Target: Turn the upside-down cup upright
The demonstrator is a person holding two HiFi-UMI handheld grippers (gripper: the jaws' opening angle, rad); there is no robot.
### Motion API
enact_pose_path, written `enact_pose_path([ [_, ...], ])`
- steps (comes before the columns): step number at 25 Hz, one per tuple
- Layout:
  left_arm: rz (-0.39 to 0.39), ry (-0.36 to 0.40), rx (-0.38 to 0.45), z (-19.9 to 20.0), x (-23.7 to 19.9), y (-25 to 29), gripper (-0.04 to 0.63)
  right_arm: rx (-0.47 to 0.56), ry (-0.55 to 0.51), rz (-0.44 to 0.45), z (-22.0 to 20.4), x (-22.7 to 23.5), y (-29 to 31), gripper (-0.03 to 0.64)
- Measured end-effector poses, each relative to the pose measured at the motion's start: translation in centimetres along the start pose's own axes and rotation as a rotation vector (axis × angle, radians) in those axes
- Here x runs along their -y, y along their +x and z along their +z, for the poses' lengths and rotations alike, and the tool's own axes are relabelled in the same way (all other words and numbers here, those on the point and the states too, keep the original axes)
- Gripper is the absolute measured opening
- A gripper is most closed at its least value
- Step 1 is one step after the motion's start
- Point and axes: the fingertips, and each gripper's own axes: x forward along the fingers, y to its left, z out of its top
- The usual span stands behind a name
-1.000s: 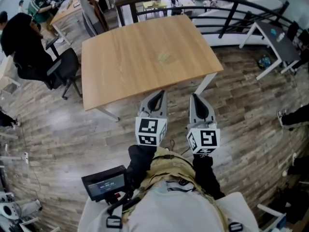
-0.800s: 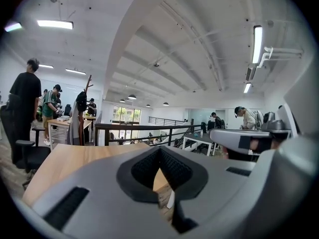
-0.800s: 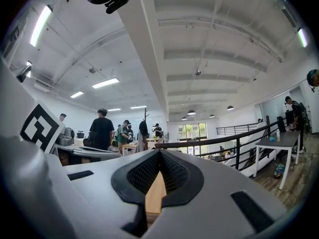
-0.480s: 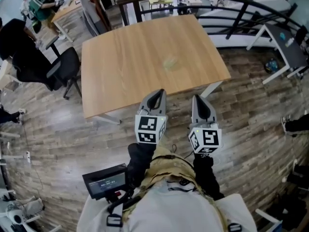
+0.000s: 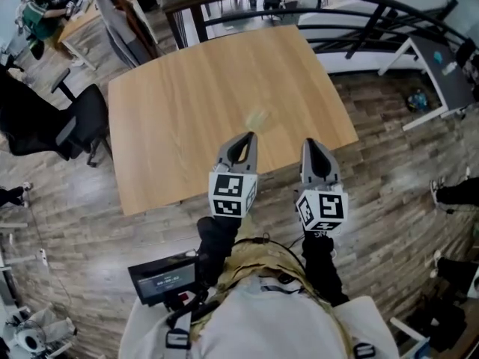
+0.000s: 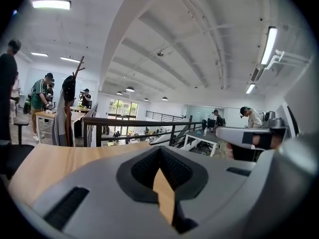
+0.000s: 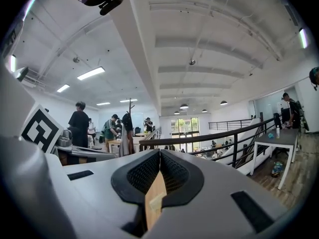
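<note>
Wooden table (image 5: pixel 172 111), pale blurred cup (image 5: pixel 257 117) on it, left gripper (image 5: pixel 249 136), right gripper (image 5: pixel 309 142), both pressed together, empty

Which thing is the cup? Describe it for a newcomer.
Find the big wooden table in the head view. Just beyond the left claw sits a small, pale, see-through cup. It is the only thing on the tabletop, a faint greenish blur against the wood.
</note>
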Motion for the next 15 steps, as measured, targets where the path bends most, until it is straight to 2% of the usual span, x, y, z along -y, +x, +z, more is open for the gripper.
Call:
enact_pose_path([
  [8, -0.043, -0.028, -0.078, 0.6, -5.0, 8.1, 0.002, -0.062, 0.0, -0.02, -0.4, 1.8, 9.5, 0.023],
  [15, -0.077, -0.02, -0.151, 0.3, -8.0, 13.2, 0.002, -0.084, 0.004, -0.038, -0.9, 2.6, 14.6, 0.023],
])
